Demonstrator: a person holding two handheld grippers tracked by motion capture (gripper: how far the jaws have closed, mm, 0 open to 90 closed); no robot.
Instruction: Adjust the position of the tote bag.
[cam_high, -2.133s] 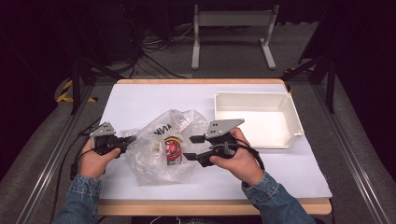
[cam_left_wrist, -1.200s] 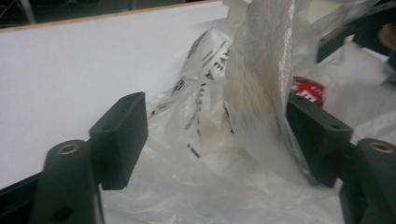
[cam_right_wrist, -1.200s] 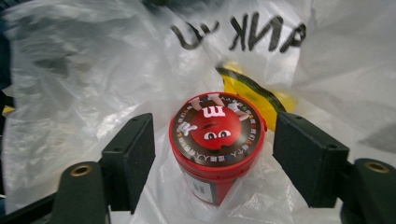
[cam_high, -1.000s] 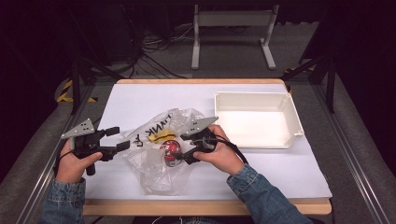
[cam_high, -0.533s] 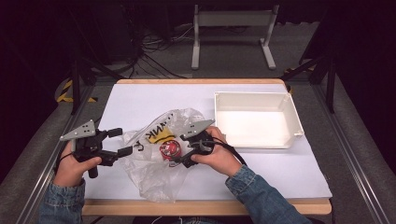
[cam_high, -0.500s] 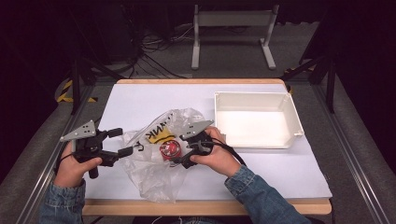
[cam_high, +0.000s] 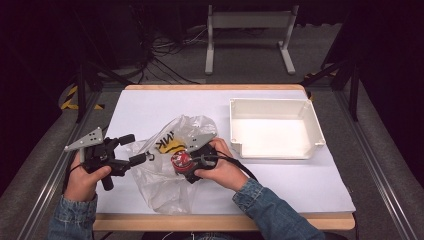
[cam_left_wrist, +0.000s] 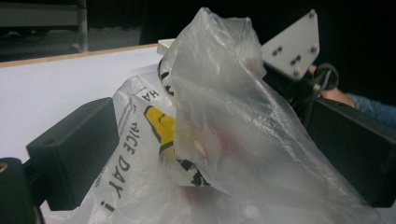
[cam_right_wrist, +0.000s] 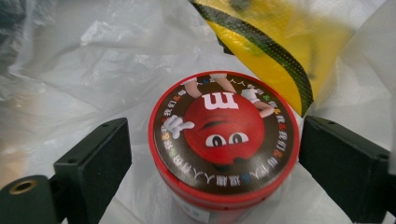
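A clear plastic bag (cam_high: 170, 165) with yellow and black print lies on the white table (cam_high: 150, 107), left of an empty white tray (cam_high: 274, 128). The left gripper (cam_high: 134, 150) has its jaws wide apart around the bag's edge. The right gripper (cam_right_wrist: 215, 154) reaches inside the bag — its jaws stand wide on both sides of a round red tin (cam_right_wrist: 224, 140), not touching it.

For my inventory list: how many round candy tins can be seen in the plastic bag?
1. The red candy tin sits between the right gripper's open jaws inside the plastic bag; folds may hide others.
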